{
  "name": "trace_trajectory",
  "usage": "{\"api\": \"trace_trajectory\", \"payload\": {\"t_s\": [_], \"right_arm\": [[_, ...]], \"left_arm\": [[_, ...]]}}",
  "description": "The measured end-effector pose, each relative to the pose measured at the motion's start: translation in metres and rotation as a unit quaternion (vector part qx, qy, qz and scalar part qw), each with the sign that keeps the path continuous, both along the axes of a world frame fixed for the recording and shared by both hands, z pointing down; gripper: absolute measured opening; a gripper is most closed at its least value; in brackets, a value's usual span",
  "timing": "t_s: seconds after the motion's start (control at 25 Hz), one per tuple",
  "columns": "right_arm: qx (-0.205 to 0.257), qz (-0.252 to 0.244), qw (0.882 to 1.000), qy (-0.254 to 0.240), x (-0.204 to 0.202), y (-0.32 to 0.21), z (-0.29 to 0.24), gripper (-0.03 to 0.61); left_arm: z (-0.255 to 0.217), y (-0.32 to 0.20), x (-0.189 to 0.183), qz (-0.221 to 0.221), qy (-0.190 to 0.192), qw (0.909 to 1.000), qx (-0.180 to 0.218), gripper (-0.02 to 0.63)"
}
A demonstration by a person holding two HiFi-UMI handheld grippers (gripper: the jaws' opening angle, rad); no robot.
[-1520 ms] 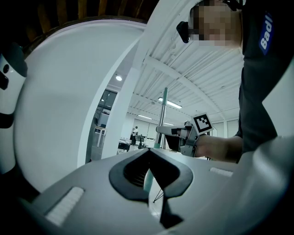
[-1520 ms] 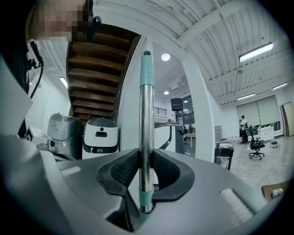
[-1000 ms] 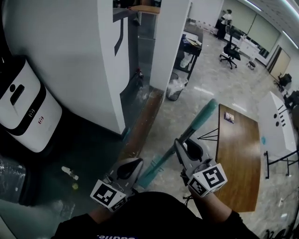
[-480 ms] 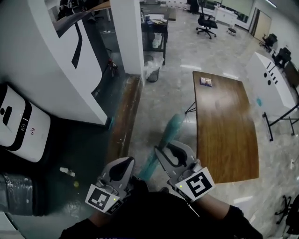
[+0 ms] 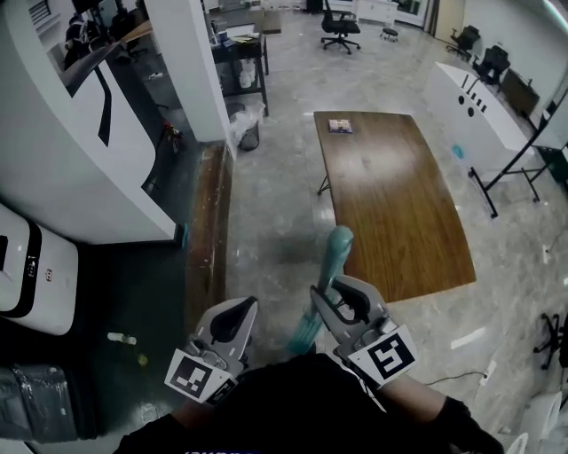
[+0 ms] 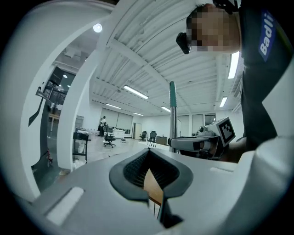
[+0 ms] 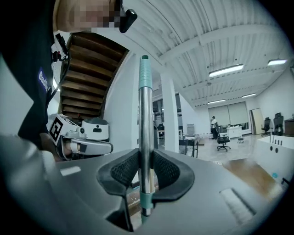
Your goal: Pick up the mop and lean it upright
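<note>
The mop's handle point(image 5: 335, 253), a teal and metal pole, rises towards the head camera between my two grippers. My right gripper point(image 5: 323, 298) is shut on it. In the right gripper view the pole point(image 7: 145, 114) stands upright, and the right gripper point(image 7: 146, 170) has its dark ribbed pads pressed on both sides of it. My left gripper point(image 5: 248, 308) hangs just left of the pole without touching it. In its own view the left gripper point(image 6: 148, 158) is shut on nothing, with the pole point(image 6: 172, 117) to its right. The mop's head is hidden below my body.
A long wooden table point(image 5: 390, 195) stands ahead on the right. A white column point(image 5: 191, 71) and a low wooden ledge point(image 5: 206, 239) lie to the left. A white machine point(image 5: 27, 275) sits at the far left. A bin point(image 5: 248, 135) and office chairs point(image 5: 340, 22) are further off.
The pole has swung from a long slant towards the upper right to nearly upright. My right gripper stays shut on it. The head view has turned so the table now lies ahead.
</note>
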State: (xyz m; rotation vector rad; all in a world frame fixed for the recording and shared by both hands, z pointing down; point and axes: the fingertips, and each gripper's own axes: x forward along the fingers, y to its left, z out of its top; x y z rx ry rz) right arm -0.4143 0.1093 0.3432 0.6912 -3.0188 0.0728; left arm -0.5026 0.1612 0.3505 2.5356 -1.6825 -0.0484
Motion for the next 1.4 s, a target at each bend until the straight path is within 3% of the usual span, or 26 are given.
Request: {"api": "trace_trajectory", "payload": {"t_s": [0.44, 0.6, 0.8, 1.08, 1.4], "right_arm": [[0.021, 0.161, 0.987, 0.011, 0.111, 0.08, -0.015, 0.098], [0.023, 0.204, 0.979, 0.014, 0.136, 0.104, -0.015, 0.098], [0.021, 0.239, 0.971, 0.01, 0.173, 0.124, -0.019, 0.098], [0.02, 0.235, 0.972, -0.009, 0.218, 0.141, -0.021, 0.098], [0.009, 0.197, 0.98, -0.018, 0.304, 0.139, -0.01, 0.098]], "left_arm": [[0.011, 0.08, 0.061, 0.121, 0.036, 0.992, 0.011, 0.02], [0.02, 0.103, 0.083, 0.154, 0.047, 0.9869, 0.001, 0.02], [0.009, 0.121, 0.113, 0.189, 0.053, 0.9803, 0.021, 0.02], [-0.008, 0.131, 0.177, 0.212, 0.032, 0.9758, 0.042, 0.02], [-0.012, 0.126, 0.298, 0.218, 0.017, 0.9752, 0.034, 0.02]]}}
